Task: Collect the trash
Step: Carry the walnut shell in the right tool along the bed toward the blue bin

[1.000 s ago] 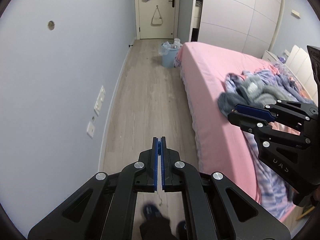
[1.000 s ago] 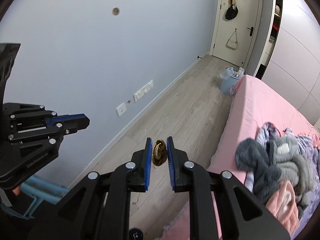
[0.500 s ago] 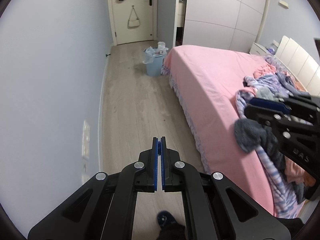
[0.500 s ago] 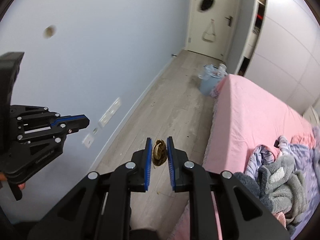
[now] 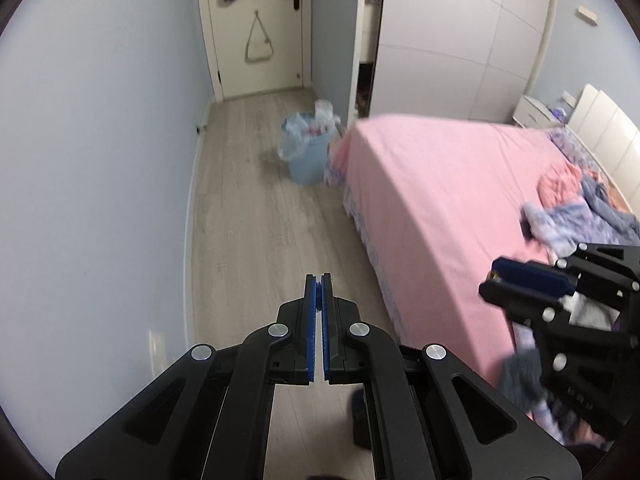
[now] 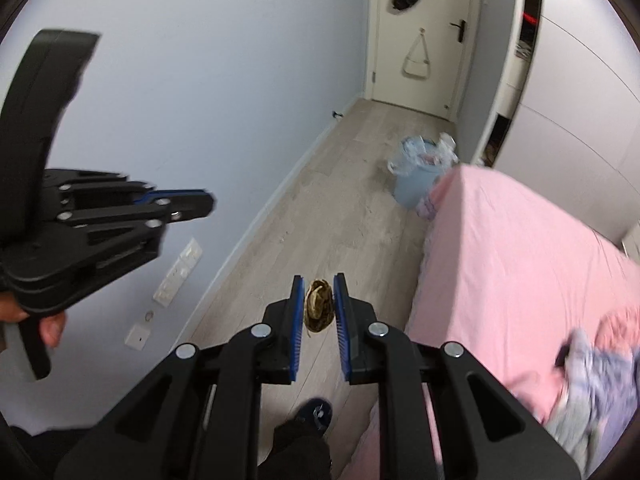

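Right hand-held gripper (image 6: 317, 304) clamps a brown crumpled scrap (image 6: 318, 311) between its blue pads, above the floor (image 6: 344, 220) beside the bed's (image 6: 520, 248) edge. Left hand-held gripper (image 5: 319, 294) closed, nothing held (bin (image 5: 306, 156) stands at the bed's far corner).
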`<act>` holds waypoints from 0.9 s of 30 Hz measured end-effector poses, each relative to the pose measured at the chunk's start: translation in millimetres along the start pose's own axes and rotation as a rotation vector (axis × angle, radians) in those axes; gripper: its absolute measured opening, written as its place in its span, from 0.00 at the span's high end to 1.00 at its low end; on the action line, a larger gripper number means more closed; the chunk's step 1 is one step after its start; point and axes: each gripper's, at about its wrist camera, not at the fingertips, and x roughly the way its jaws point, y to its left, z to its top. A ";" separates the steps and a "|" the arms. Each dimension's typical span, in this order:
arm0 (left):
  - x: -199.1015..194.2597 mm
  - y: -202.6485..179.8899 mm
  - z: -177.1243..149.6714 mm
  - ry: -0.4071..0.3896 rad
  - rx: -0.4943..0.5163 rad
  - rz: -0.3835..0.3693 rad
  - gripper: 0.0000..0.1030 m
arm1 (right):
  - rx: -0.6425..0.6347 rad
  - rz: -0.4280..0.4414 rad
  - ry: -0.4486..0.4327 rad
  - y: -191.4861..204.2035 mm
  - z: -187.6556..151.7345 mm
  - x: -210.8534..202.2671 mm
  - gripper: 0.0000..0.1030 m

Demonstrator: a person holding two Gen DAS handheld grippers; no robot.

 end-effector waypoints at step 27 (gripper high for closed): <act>314.5 112.4 365.2 -0.023 0.118 -0.111 0.99 | 0.176 -0.113 0.003 -204.4 322.9 250.7 0.85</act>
